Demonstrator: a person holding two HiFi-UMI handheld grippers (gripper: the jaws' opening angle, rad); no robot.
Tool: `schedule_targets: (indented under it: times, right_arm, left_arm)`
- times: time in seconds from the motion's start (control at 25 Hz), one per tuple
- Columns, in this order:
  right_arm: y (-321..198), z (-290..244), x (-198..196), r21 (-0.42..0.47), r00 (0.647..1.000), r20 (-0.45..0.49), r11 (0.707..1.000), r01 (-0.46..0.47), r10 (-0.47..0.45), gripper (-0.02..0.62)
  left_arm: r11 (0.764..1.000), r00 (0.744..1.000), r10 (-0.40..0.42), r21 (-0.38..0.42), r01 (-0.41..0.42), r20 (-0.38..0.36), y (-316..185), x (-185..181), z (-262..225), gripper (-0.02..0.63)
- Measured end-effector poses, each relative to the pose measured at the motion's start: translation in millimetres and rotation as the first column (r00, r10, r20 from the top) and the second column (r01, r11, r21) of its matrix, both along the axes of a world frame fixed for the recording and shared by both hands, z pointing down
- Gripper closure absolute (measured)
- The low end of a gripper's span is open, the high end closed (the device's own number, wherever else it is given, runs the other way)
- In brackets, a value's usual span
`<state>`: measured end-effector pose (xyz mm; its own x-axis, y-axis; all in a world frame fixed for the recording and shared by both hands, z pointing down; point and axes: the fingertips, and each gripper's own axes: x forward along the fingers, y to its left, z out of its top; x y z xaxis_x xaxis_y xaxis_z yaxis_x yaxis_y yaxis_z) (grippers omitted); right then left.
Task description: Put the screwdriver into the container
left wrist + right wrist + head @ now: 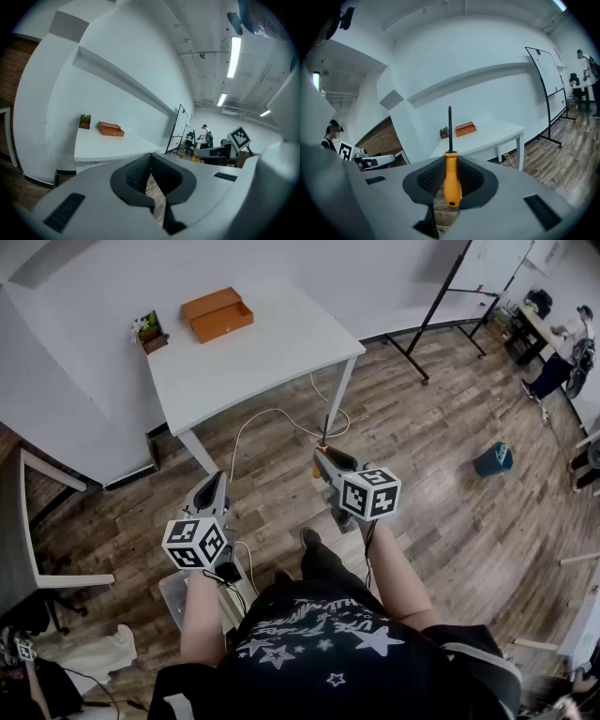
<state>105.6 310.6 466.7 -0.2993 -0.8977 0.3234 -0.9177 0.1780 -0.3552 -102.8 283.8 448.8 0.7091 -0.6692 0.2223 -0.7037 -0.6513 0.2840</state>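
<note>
The screwdriver (451, 173) has an orange handle and a dark shaft that points up and forward. My right gripper (451, 190) is shut on the handle; in the head view it (324, 459) hovers over the wooden floor, short of the white table (272, 348). The container, an open orange box (217, 314), lies at the table's far left side and is also visible as the orange box (465, 129) ahead. My left gripper (215, 486) hangs beside the right one, shut and empty, its pads (138, 176) meeting at the tips.
A small potted plant (148, 332) stands left of the box. White cables (281, 418) trail on the floor under the table. A teal bin (493, 459) sits on the floor at right, a whiteboard stand (441, 296) behind it. A clear tub (176, 598) lies by my feet.
</note>
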Motion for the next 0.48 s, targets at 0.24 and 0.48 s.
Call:
schedule_targets:
  times: [0.24, 0.48]
  right_arm:
    - [-11, -4, -6, -0.004, 0.999, -0.044, 1.0, 0.027, -0.027, 0.505]
    - [-22, -2, -9, -0.012, 0.998, -0.058, 1.0, 0.011, -0.012, 0.505]
  left_arm:
    - [1.0, 1.0, -0.005, 0.0, 0.005, 0.025, -12, -10, 2, 0.587]
    - [1.0, 0.999, -0.002, -0.004, 0.002, 0.036, -22, -16, 5, 0.586]
